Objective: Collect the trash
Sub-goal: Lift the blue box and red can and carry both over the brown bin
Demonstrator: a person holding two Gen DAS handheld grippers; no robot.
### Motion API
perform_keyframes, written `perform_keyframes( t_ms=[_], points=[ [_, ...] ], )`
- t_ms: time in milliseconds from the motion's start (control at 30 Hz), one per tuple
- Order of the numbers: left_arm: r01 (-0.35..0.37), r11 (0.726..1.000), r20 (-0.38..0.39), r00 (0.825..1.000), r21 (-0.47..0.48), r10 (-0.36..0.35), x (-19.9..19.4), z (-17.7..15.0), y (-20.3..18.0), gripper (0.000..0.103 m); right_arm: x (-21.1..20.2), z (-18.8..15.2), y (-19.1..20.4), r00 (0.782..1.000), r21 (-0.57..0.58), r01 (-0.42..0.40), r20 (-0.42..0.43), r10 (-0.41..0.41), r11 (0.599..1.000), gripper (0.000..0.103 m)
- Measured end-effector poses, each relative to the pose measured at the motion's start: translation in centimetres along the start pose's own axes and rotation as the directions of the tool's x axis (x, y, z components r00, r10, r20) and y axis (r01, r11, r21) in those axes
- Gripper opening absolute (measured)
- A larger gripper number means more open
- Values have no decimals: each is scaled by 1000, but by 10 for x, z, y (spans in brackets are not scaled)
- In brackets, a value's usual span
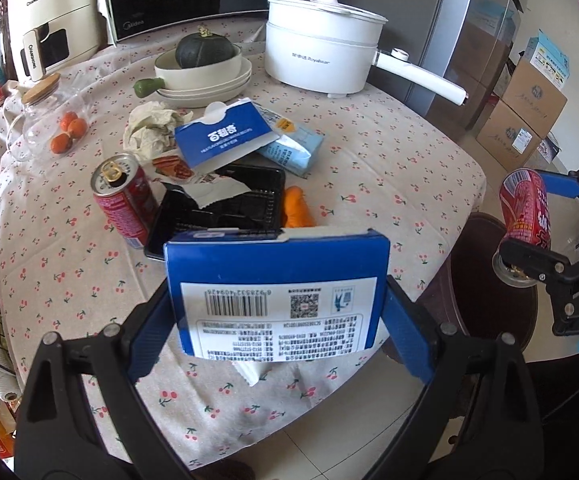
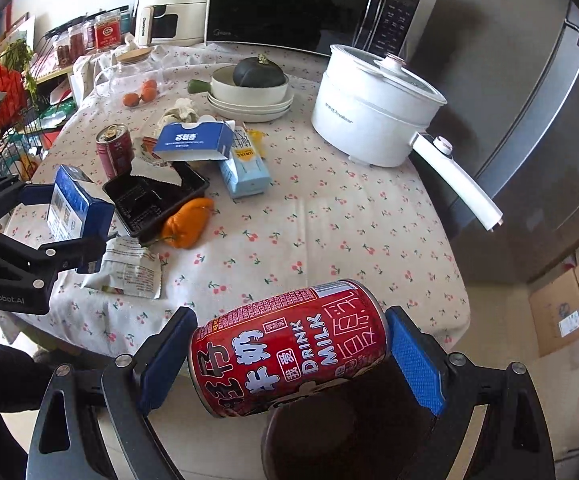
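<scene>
Far left on the desk (image 1: pixel 389 152) there's a glass jar (image 1: pixel 43 120) with little oranges in it, and an upright red can (image 1: pixel 123 200) with its tab popped. Next to that can sits a black tray (image 1: pixel 225 208) with torn paper lying in it, and behind it a crumpled napkin (image 1: pixel 149 128). A blue box (image 1: pixel 225 136) with its flap open leans over the tray's far edge, with a light blue carton (image 1: pixel 293 148) lying just right of it. An orange pepper (image 1: pixel 297 208) lies touching the tray's right side.

The left claw (image 1: pixel 277 304) is clamped on a second blue box (image 1: pixel 277 292), barcode label facing the camera, held up off the cloth at the near edge of the desk. In the right wrist view a flattened wrapper (image 2: pixel 129 268) lies on the desk just under that claw.

Further back there's a stack of white dishes (image 1: pixel 205 76) with a dark green squash (image 1: pixel 205 50) on top, then a white electric pot (image 1: pixel 325 48) with its long handle sticking out to the right.

The right claw (image 2: pixel 289 352) has a red milk can (image 2: pixel 289 348) squeezed end to end between its blue pads, can lying sideways, off the desk's right edge and over a dark round stool (image 1: pixel 489 280). Cardboard boxes (image 1: pixel 521 112) are stacked on the floor far right.
</scene>
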State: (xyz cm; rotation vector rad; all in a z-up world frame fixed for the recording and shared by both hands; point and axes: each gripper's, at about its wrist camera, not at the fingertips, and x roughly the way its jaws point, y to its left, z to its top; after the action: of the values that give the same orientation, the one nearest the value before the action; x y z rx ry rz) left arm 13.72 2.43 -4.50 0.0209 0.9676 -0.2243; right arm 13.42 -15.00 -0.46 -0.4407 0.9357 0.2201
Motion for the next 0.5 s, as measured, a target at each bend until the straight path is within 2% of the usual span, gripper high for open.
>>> perform_keyframes(
  t_ms=[267,500],
  points=[
    [68,992,-14,998,108,-67,19,6,-68,95,8,-47,-64,997,144,13,-71,-3,989,95],
    [158,963,-37,987,217,-154,35,4,-143,95,18,-106,-118,988,255,64,-151,-26,965,95]
  ],
)
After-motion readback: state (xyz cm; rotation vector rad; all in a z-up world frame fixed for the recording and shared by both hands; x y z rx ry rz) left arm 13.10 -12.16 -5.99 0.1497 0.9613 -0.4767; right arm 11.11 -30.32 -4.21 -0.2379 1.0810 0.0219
